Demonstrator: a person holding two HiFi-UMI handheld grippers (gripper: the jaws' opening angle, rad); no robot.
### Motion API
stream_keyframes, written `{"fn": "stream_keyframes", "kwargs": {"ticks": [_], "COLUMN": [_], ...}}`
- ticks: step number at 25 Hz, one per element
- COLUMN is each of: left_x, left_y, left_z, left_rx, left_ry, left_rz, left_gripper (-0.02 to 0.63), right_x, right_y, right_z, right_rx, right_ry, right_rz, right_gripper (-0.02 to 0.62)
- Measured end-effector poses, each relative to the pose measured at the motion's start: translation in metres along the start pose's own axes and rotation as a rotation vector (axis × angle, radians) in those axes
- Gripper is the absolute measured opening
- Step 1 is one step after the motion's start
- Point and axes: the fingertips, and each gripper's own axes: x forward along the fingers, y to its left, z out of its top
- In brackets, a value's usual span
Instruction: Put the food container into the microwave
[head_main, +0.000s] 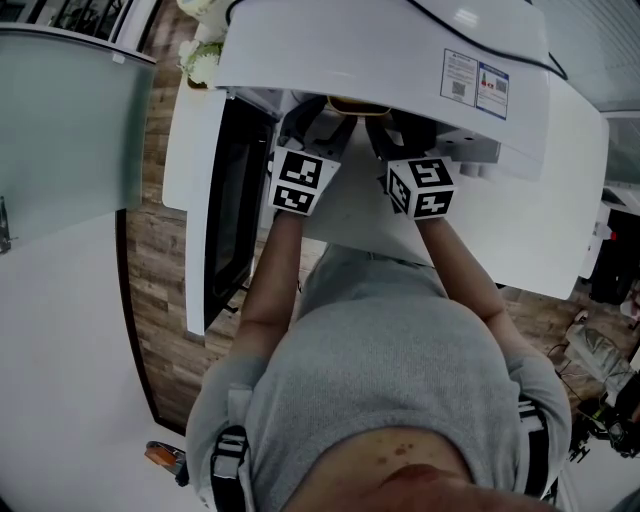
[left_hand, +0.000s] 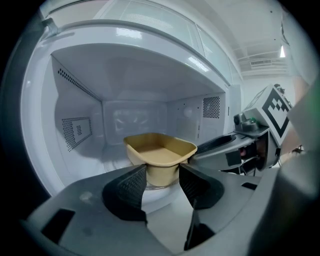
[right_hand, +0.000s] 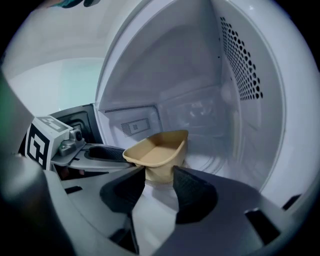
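I have both grippers pushed in through the open front of the microwave (head_main: 390, 60). Its door (head_main: 228, 200) hangs open by the left edge.

The food container (left_hand: 160, 150) is tan and has no lid. It looks empty to me. It is inside the microwave, sitting near the middle of the floor on the round glass plate (left_hand: 159, 186). It is away from the back wall and both side walls. It stands flat, not tipped.

The left gripper (left_hand: 162, 175) has its 2 jaws spread apart. The low front of the container shows in the gap between the tips. The right gripper (right_hand: 159, 177) is the same: its 2 jaws are spread, with the container just past the tips. I cannot tell if any tip touches the container wall. It does not look like a squeeze to me, because the container rests on the plate by itself.

Each gripper comes at the container from its own front corner, left and right, so they sit close side by side.

I think the main job is done, because the container is in the microwave. What is left is small. I need to pull both grippers straight back out past the front edge without bumping the container. After that the door could be shut, but the task does not ask for it.
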Motion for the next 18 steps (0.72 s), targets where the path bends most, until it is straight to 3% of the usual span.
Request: {"fn": "stream_keyframes", "kwargs": {"ticks": [18], "left_x": [0.014], "left_y": [0.009], "left_z": [0.003], "left_rx": [-0.035], "left_ry": [-0.004], "left_rz": [0.023], "left_gripper": [0.204], "right_x": [0.012], "right_y": [-0.01], "right_z": [0.005], "right_rx": [0.099], "right_ry": [0.025], "right_rz": [-0.047], "right_gripper": [0.204]}}
